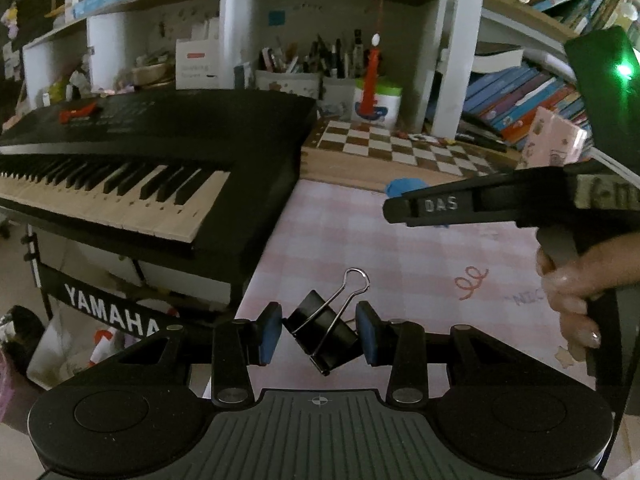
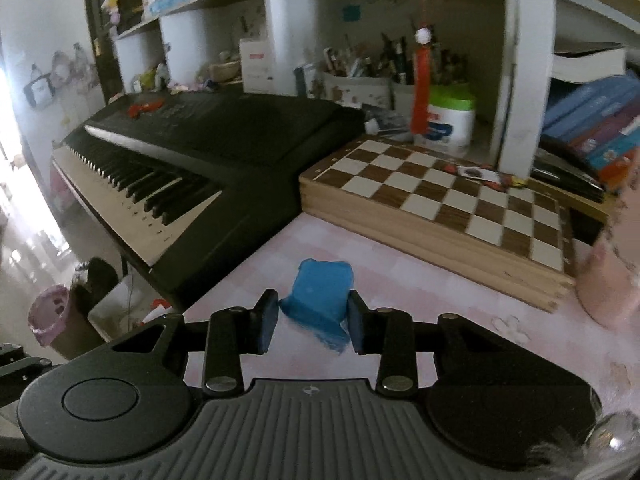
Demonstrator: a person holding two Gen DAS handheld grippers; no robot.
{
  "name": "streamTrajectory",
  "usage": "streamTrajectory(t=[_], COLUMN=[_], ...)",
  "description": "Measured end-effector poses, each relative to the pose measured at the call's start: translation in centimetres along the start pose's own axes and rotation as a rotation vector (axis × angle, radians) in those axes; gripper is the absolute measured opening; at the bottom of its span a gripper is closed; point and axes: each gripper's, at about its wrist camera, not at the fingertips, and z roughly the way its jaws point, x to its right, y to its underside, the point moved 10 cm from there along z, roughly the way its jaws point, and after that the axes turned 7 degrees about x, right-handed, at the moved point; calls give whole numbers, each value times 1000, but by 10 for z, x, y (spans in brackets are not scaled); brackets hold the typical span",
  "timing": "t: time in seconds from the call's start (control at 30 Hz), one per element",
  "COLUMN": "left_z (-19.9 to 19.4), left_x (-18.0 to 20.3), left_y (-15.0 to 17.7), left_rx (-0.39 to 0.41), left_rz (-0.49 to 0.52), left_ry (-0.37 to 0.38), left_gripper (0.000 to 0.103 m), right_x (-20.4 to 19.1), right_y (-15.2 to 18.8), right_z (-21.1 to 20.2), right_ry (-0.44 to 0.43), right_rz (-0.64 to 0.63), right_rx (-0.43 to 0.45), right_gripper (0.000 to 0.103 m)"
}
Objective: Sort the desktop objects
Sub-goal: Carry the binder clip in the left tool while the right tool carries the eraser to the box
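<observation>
My left gripper [image 1: 319, 322] is shut on a black binder clip [image 1: 324, 334], which sits tilted between the blue pads with one wire handle sticking up, above the pink checked desk mat [image 1: 380, 248]. My right gripper [image 2: 312, 314] is shut on a soft blue block [image 2: 322, 292], squeezed between its pads just above the mat. In the left wrist view the right gripper [image 1: 396, 210] comes in from the right, seen side-on, held by a hand [image 1: 568, 300], with the blue block [image 1: 400, 186] showing at its tip.
A black Yamaha keyboard [image 1: 120, 168] borders the mat on the left. A wooden chessboard box [image 2: 460, 208] lies behind it. A pink container [image 2: 612, 280] stands at the right. Pen holders [image 2: 360, 88], a white tub [image 2: 448, 120] and books [image 1: 520, 100] fill the shelves behind.
</observation>
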Motion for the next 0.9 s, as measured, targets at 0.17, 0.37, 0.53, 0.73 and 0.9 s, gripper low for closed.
streamTrajectory(t=[0.17, 0.37, 0.53, 0.73, 0.9], left_z=[-18, -42, -59, -81, -102], left_x=[5, 11, 13, 6, 4], left_y=[-3, 0, 5, 9, 17], left_rx=[21, 20, 27, 46, 49], left_rz=[11, 13, 36, 33, 64], left_ry=[46, 128, 175, 192, 213], left_gripper=[39, 39, 39, 39, 39], right_x=[-4, -11, -17, -21, -31], right_y=[4, 24, 48, 75, 100], right_z=[-36, -82, -115, -148, -171], right_ry=[24, 70, 122, 205, 244], right_rz=[30, 75, 81, 134, 233], right_rx=[29, 28, 12, 1, -27], right_gripper=[34, 34, 34, 34, 34])
